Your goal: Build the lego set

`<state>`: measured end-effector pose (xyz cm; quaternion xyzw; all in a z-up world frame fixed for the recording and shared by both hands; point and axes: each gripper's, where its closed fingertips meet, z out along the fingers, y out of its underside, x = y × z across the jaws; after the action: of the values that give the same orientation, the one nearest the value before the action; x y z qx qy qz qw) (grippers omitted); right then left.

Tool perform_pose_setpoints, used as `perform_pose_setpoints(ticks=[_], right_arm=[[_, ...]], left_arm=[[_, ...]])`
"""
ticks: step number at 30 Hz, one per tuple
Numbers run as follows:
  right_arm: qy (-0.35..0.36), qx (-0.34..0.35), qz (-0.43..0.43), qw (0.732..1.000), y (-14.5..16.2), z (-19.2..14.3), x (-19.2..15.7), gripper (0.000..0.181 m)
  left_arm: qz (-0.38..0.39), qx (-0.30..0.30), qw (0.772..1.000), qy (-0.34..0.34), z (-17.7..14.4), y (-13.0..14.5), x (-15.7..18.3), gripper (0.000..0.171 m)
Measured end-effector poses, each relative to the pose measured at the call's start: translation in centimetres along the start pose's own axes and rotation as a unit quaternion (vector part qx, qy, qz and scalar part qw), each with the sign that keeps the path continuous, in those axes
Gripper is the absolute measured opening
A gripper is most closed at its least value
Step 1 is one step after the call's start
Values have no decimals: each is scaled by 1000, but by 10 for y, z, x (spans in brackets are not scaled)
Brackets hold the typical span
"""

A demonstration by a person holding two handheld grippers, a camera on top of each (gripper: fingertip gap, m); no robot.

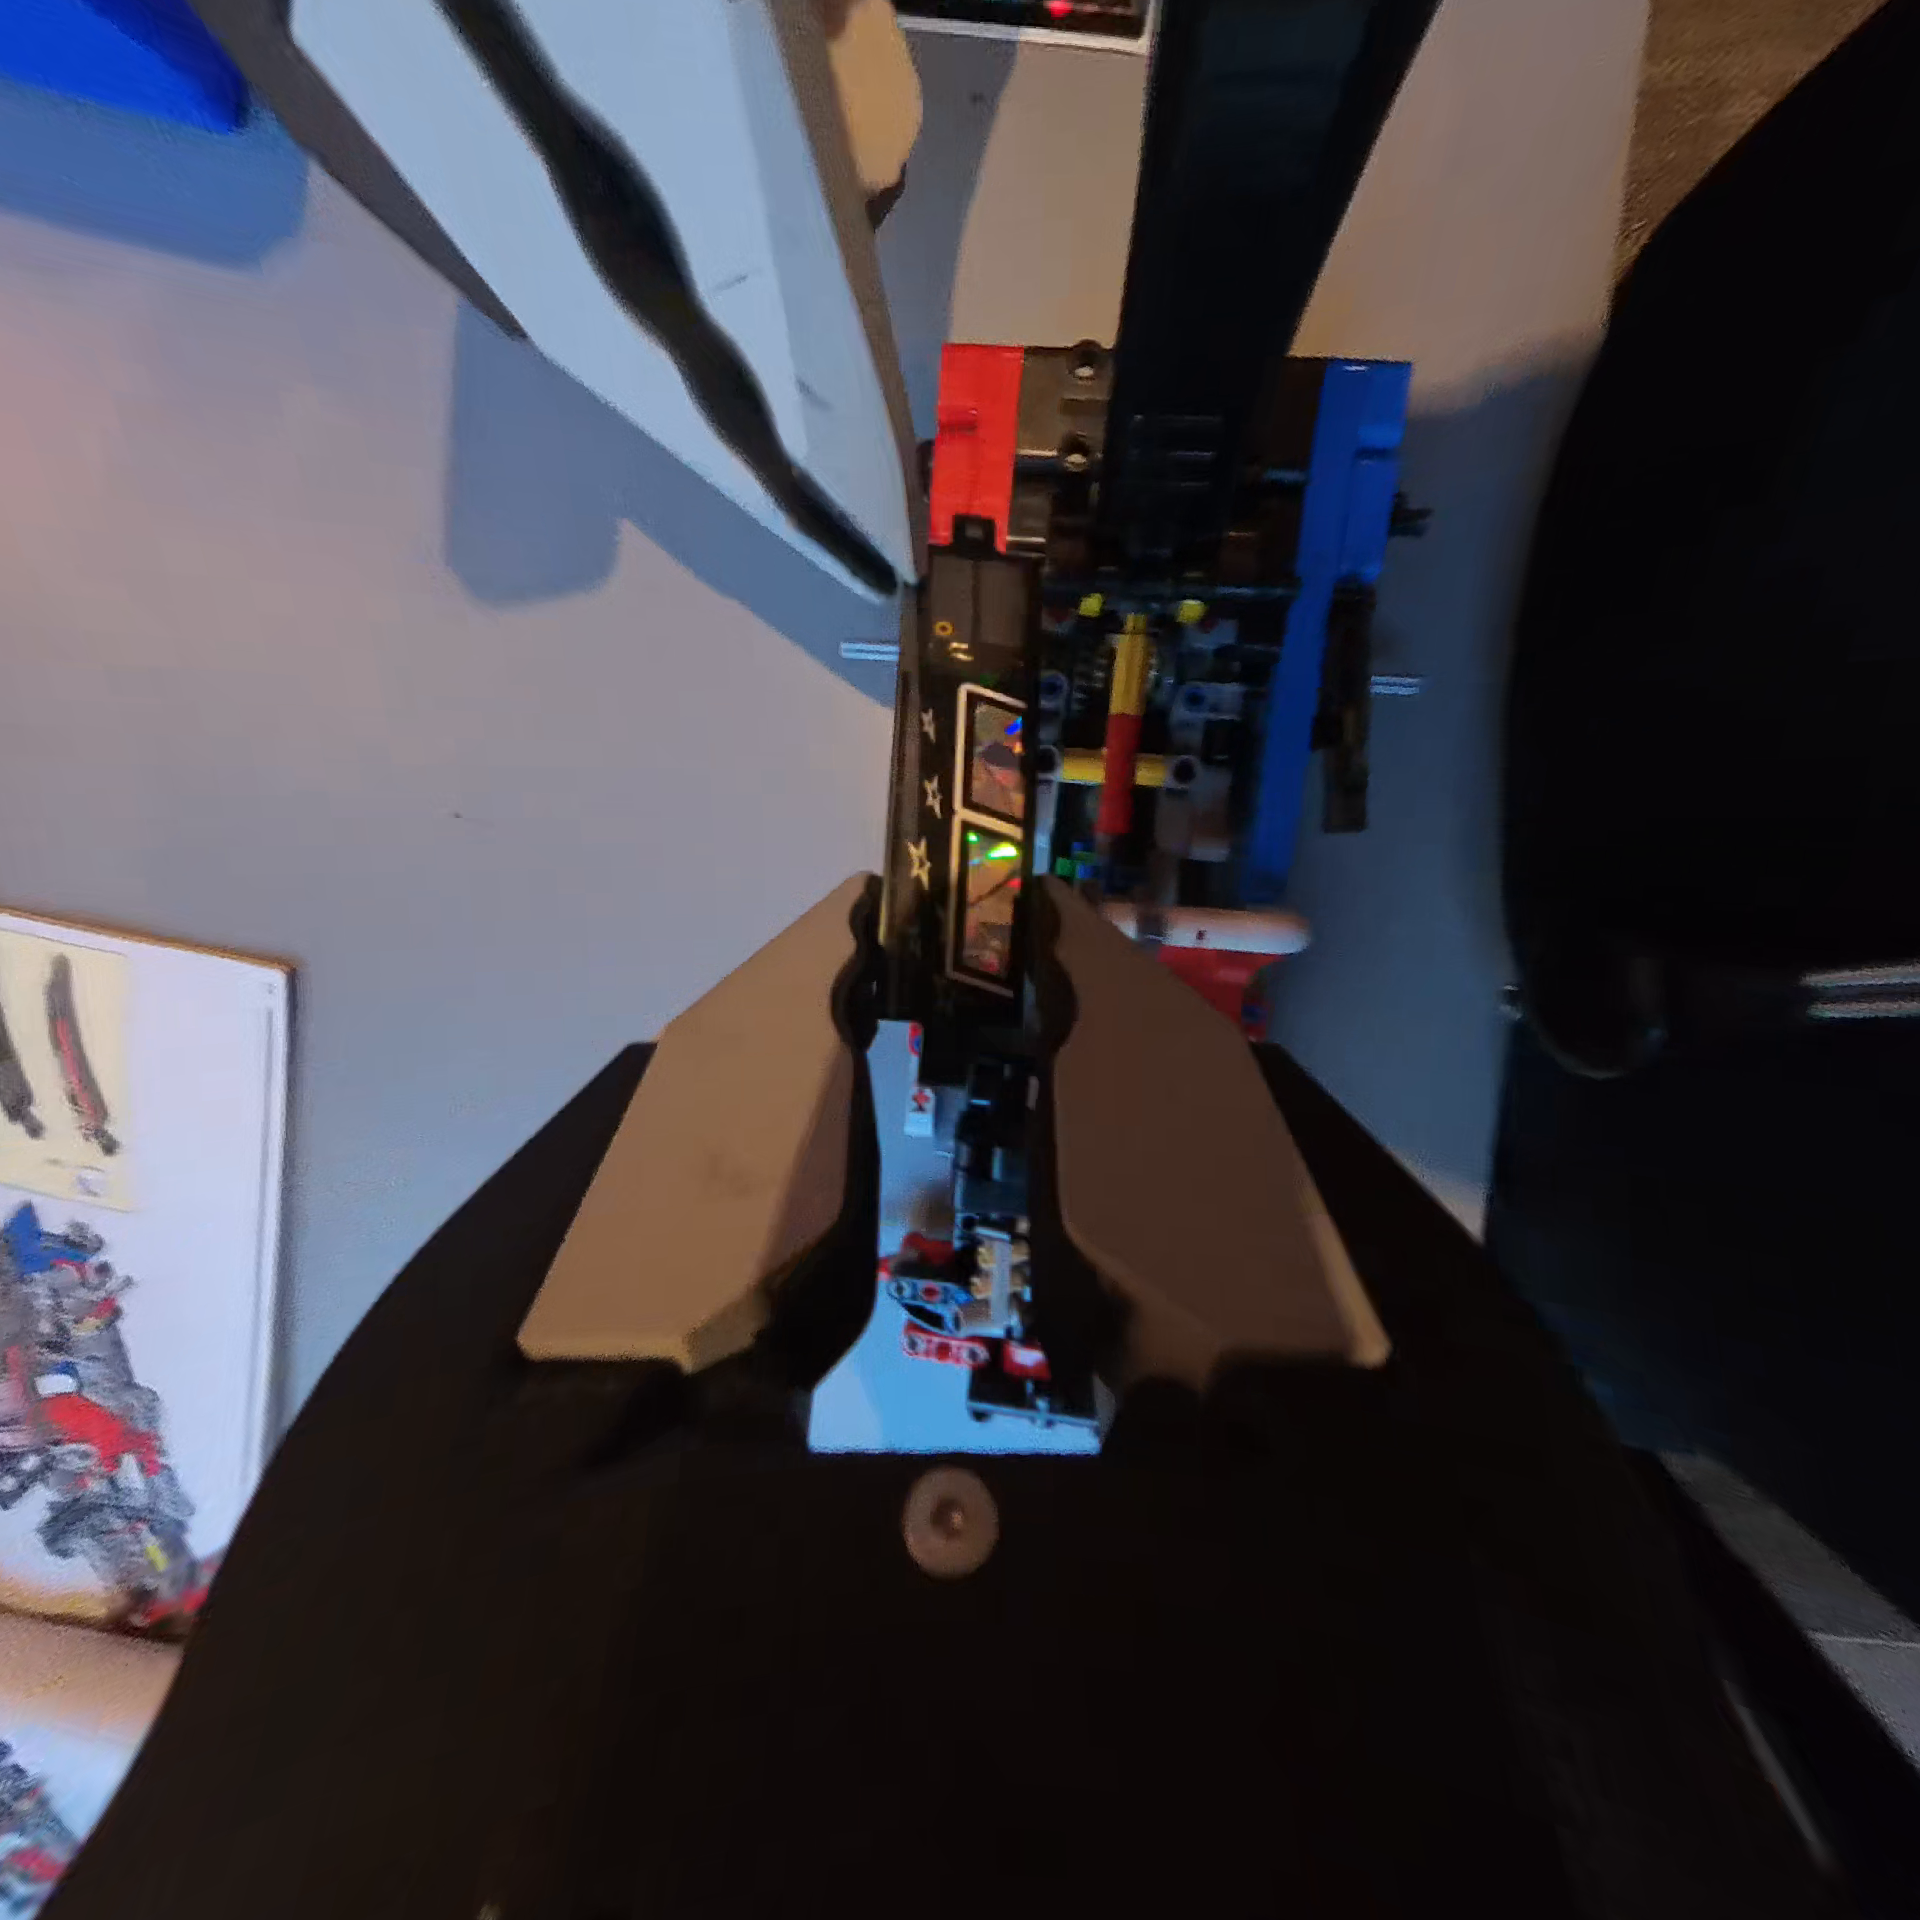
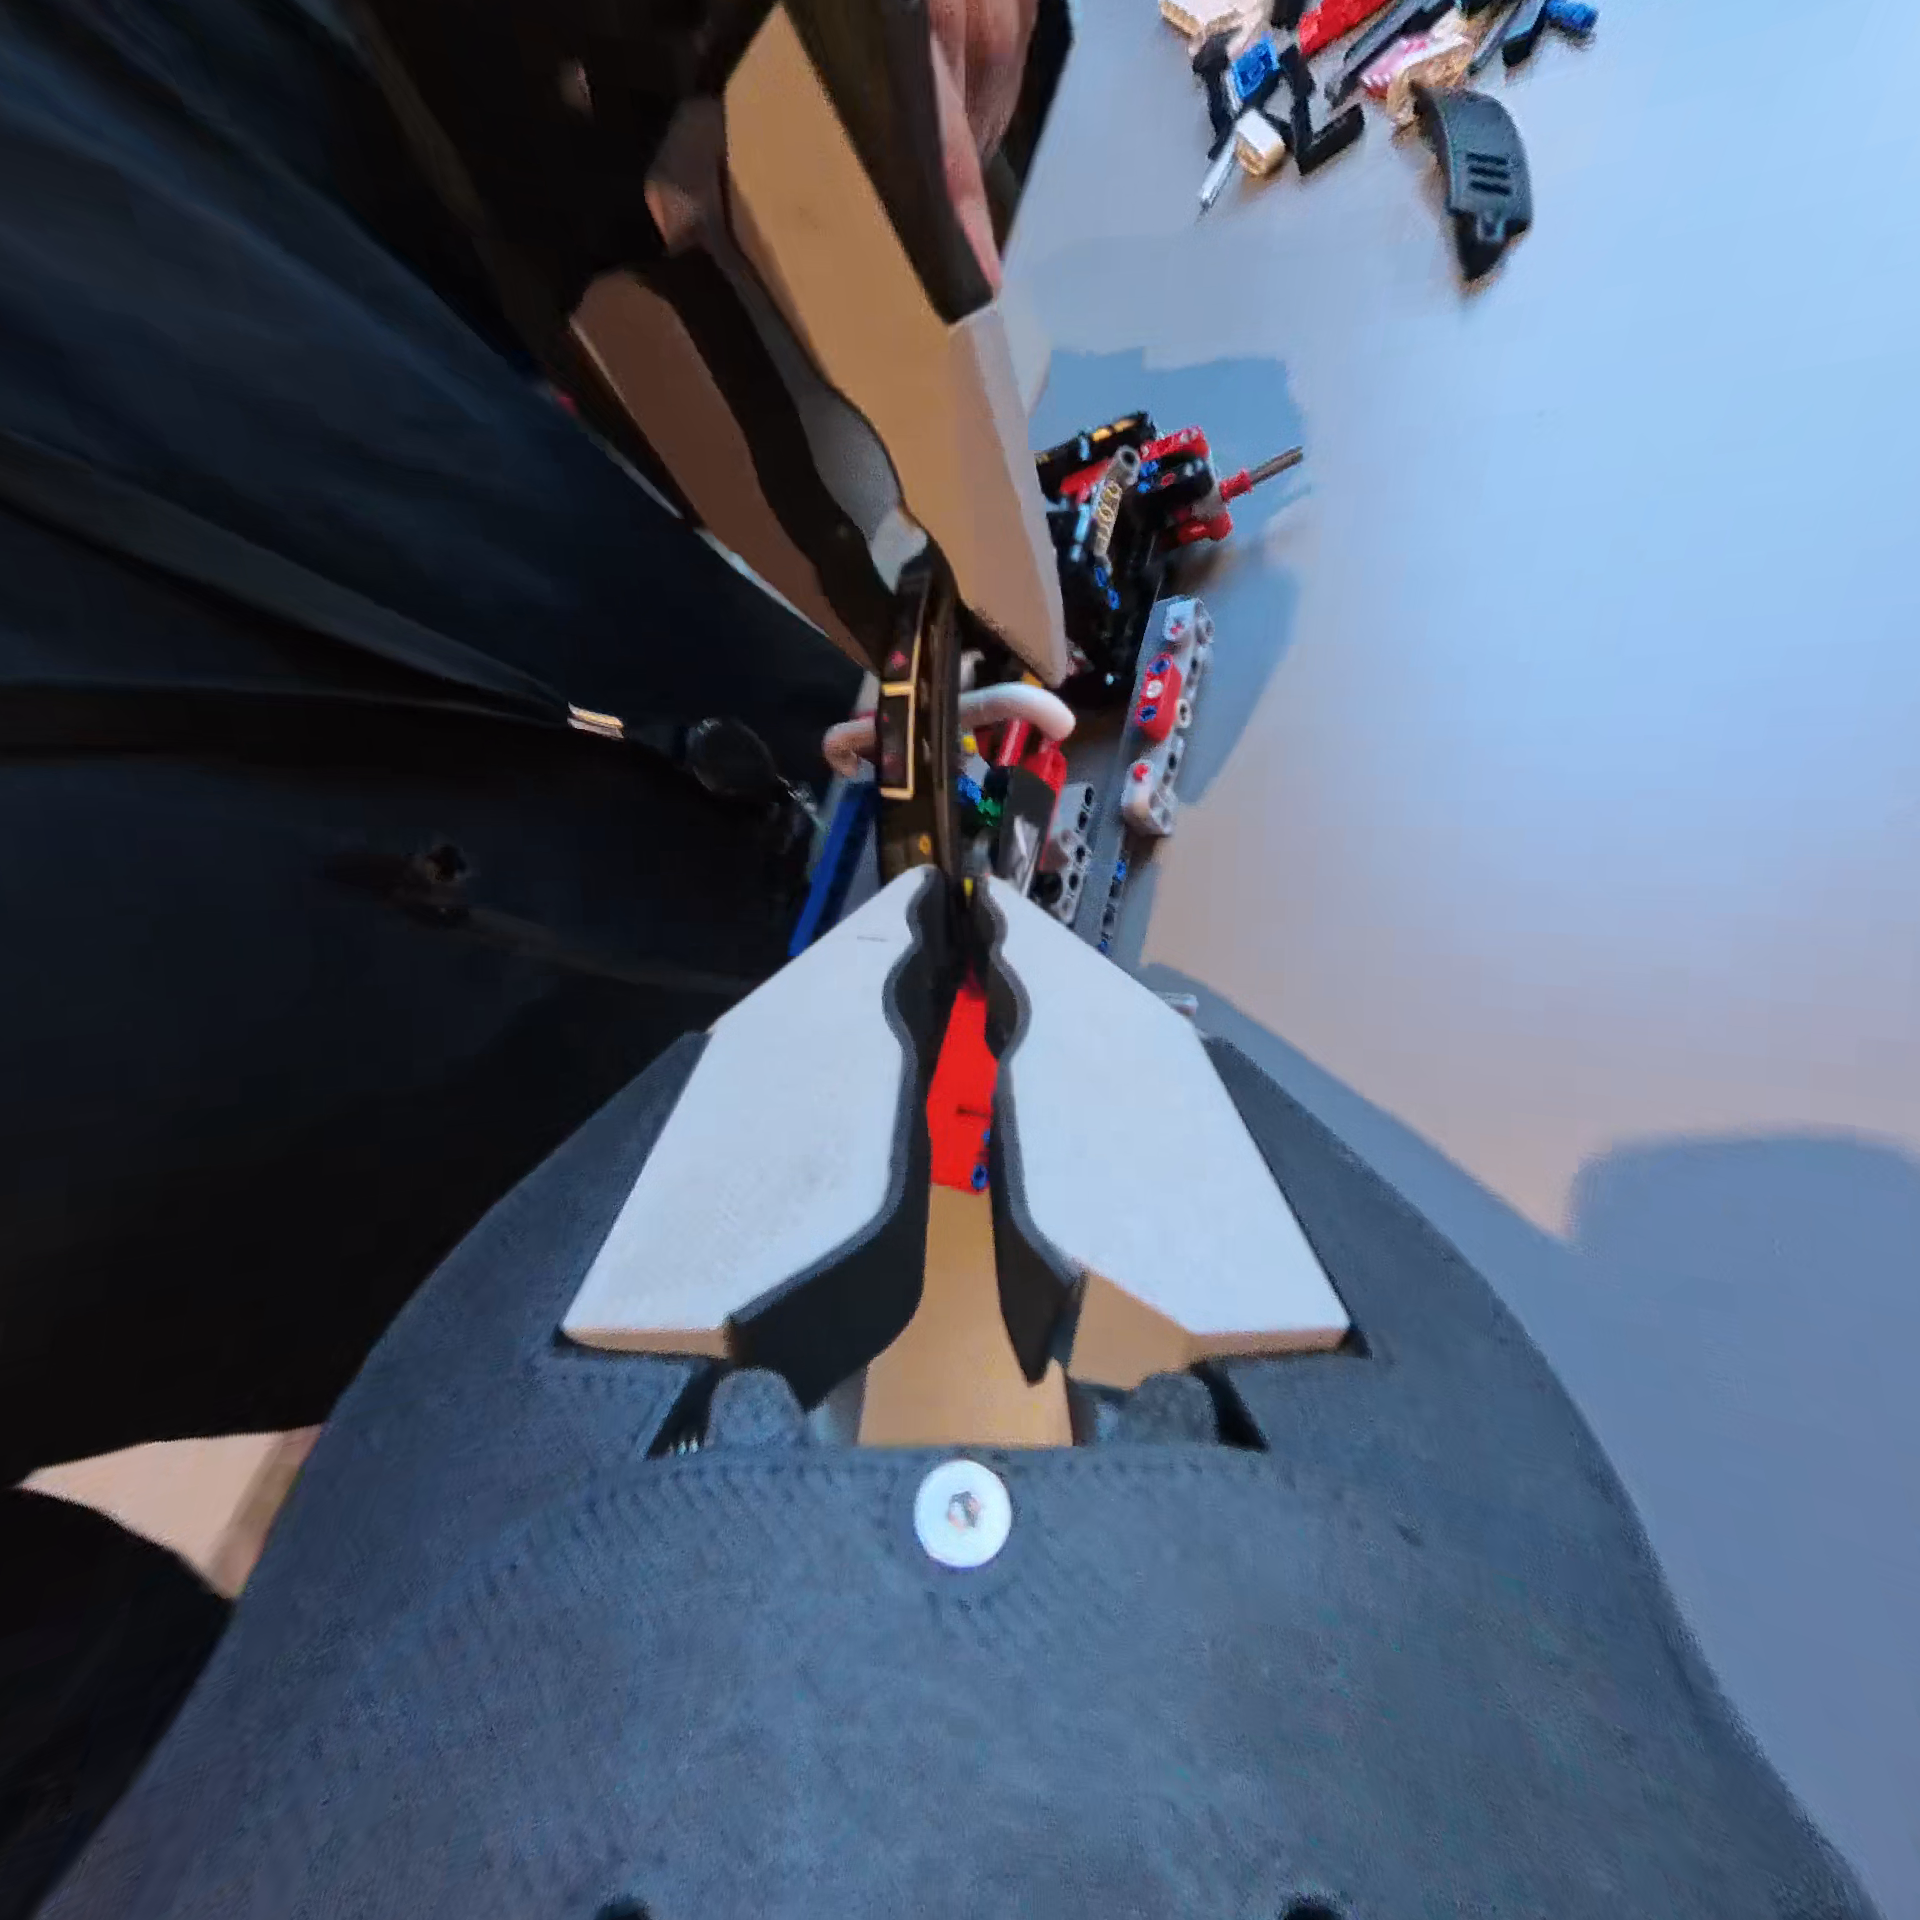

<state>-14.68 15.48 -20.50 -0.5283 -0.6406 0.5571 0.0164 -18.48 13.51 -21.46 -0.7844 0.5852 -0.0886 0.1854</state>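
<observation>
Left gripper (image 1: 954, 961) — closed on a long black panel (image 1: 961, 790) bearing stickers of stars and framed pictures, held edge-on at its near end. Right gripper (image 2: 954, 914) — fingers nearly together, pinching the same panel's far end; in the left wrist view it enters from the upper left, tips touching the panel's top edge. Lego model (image 1: 1164, 644) — just behind the panel, lying on the grey table (image 1: 520, 779): red side beam, blue side beam, yellow and red axles amid grey and black parts. Instruction booklet (image 1: 125, 1247) — open at the table's left edge. Loose lego pieces (image 2: 1382, 83) — scattered well apart from the model, with a black curved part among them. Person's dark clothing (image 2: 312, 623) — beside the right gripper.
</observation>
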Motion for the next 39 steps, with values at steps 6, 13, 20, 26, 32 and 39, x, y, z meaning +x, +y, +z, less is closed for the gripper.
perform_pose_setpoints(ticks=[6,13,20,26,32,39], right_arm=[[34,29,-48,998,-8,-10,-4,1],[46,-6,-53,998,9,-4,-1,0],[54,-31,-83,995,25,-1,-6,7],[54,-46,-129,989,32,5,-12,12],[71,-34,-151,985,35,10,-16,7],[91,-17,-159,983,32,9,-16,3]], left_arm=[[-27,-30,999,34,1,3,4,24],[-18,-51,997,51,1,3,3,24],[-22,-46,996,69,0,5,8,23],[-11,-36,994,99,0,5,14,23],[18,-32,992,118,0,5,16,24],[26,-28,990,137,1,3,16,24]])
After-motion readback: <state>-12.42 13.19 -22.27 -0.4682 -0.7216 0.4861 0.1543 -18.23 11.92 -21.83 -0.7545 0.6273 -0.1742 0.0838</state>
